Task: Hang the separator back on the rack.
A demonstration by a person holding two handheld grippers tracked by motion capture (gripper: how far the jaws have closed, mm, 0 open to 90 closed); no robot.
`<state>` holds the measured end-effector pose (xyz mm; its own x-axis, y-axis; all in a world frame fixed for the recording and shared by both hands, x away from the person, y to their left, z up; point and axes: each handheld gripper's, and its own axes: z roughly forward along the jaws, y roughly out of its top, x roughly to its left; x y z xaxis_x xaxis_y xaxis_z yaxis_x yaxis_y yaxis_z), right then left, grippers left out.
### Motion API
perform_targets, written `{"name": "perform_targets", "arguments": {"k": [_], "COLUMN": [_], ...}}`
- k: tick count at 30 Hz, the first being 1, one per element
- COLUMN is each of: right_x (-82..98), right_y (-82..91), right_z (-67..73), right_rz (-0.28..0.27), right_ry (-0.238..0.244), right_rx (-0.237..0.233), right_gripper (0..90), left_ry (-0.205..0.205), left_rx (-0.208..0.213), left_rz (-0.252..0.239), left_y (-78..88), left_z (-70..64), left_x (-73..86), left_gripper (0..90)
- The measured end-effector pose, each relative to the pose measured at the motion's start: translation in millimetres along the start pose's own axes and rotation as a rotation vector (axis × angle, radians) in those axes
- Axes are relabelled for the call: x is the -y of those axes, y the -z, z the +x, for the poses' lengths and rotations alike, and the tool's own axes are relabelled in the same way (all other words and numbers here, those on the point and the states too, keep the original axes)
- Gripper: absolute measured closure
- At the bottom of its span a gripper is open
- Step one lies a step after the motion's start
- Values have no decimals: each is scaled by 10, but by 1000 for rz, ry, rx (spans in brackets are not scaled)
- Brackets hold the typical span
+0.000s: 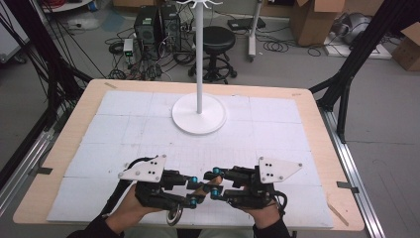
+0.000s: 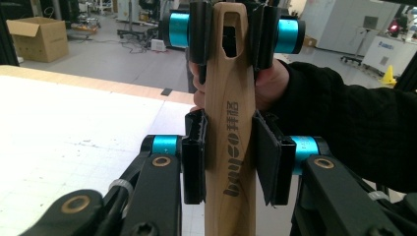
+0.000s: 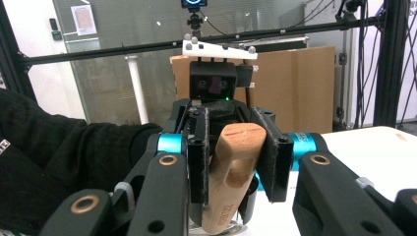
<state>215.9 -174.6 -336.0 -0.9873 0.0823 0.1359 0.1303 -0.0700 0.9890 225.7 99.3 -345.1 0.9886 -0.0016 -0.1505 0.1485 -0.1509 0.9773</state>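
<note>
Lighting: even, diffuse, from overhead; moderately bright in all 3 views. Shadows: faint and soft under the white stand base (image 1: 199, 115) on the worktop (image 1: 57, 153). Glare: mild washout on the white worktop sheet (image 2: 74, 128). Focus: wooden handle (image 2: 230, 142) sharp; backgrounds soft. Resolution: high view slightly grainy. Distortion: slight bowing at edges.

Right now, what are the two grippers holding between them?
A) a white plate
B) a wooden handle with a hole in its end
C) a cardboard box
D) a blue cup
B: in the left gripper view the left gripper clamps the wooden handle, and the right gripper grips its end by the hole.
</note>
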Motion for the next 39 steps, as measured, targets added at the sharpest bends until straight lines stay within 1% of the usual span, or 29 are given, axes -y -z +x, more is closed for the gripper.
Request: {"name": "perform_targets", "arguments": {"k": [2,4,6,8,9,11,13,14,15,16,17,18,19,21,23,25,27,28,32,33,34,36,37,39], "right_x": [-18,-55,-89,-126,-150,-179,-213,-224,-242,-264,-289,-303,-319,-345,-365,-376,-383,-389,-427,-457,-481,-522,-540,-569], "right_y": [-18,-44,-69,-101,-117,-141,-170,-182,-194,-203,-213,-217,-220,-217,-210,-199,-189,-187,-198,-203,-212,-229,-242,-265], "right_z": [2,12,27,35,38,51,69,76,86,97,100,105,105,119,133,144,152,156,156,161,162,171,172,170], "right_rz": [2,19,30,34,44,50,61,65,70,79,87,89,89,83,74,69,69,66,57,58,61,69,71,79], "right_ry": [-3,-3,-18,-28,-43,-44,-47,-41,-32,-30,-18,-22,-26,-37,-35,-34,-36,-39,-34,-33,-21,-9,-9,-10], "right_rx": [2,12,18,33,52,71,102,116,141,159,176,189,215,251,288,329,359,368,393,406,414,441,455,475], "right_gripper": [697,699,701,702,702,703,704,705,705,705,706,706,706,707,708,709,710,711,711,712,712,712,712,712], "left_ry": [-5,-5,-4,4,5,12,20,28,41,53,57,54,57,49,54,45,45,47,31,34,36,27,16,13], "left_rx": [7,10,16,12,15,9,-7,-20,-35,-49,-55,-63,-75,-98,-119,-137,-159,-163,-199,-202,-210,-221,-232,-252], "left_rz": [-4,-11,-23,-36,-40,-50,-51,-43,-31,-23,-24,-20,-22,-24,-31,-27,-31,-35,-23,-28,-33,-29,-25,-25], "left_y": [15,33,53,75,82,102,113,112,108,108,107,111,113,115,110,110,103,100,88,83,74,66,61,39], "left_z": [7,14,26,42,50,60,65,67,73,79,82,88,85,82,76,76,70,68,57,53,46,35,28,23], "left_x": [-3,-4,-7,-15,-16,-20,-20,-16,-9,5,14,24,34,47,53,50,44,43,39,34,26,-2,-22,-61], "left_gripper": [673,673,673,673,672,672,656,627,547,487,454,437,414,403,384,375,368,367,365,363,358,353,354,353]}}
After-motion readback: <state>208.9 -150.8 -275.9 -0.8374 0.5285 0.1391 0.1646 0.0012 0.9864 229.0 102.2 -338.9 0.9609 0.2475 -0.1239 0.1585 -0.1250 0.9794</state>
